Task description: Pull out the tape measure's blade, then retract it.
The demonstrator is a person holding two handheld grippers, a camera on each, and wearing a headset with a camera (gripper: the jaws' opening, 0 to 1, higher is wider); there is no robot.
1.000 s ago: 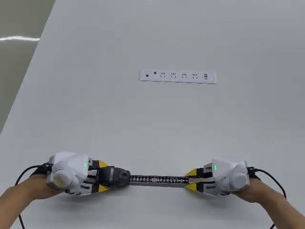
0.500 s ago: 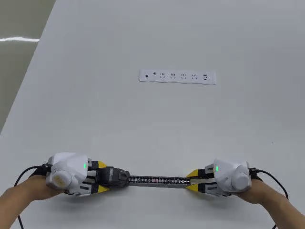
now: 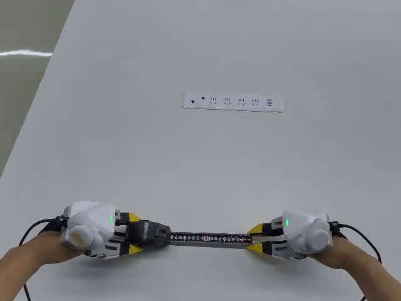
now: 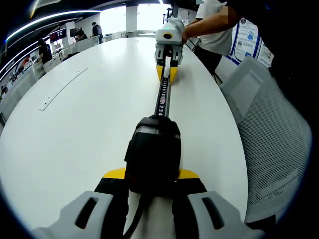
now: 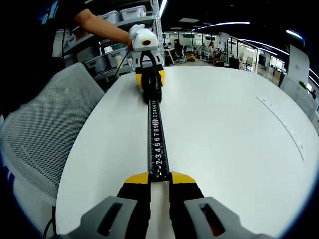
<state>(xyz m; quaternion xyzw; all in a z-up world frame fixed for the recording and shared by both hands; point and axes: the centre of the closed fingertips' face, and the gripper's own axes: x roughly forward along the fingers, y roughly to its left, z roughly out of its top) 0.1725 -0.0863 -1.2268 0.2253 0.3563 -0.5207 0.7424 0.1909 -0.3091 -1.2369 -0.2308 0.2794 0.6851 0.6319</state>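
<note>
Your left gripper (image 3: 134,233) clamps the tape measure case (image 3: 151,232) | your right gripper (image 3: 254,238) pinches the blade (image 3: 210,238) by its end | blade lies along the table (image 3: 219,163)

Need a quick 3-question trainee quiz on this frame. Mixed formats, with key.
1. True or false: the left gripper is shut on the tape measure case.
2. What does the right gripper clamp? A) the case B) the end of the blade C) nothing
3. Fill in: on the table, well beyond the blade, lies a white ____.

Key: 1 true. 2 B. 3 power strip.
</note>
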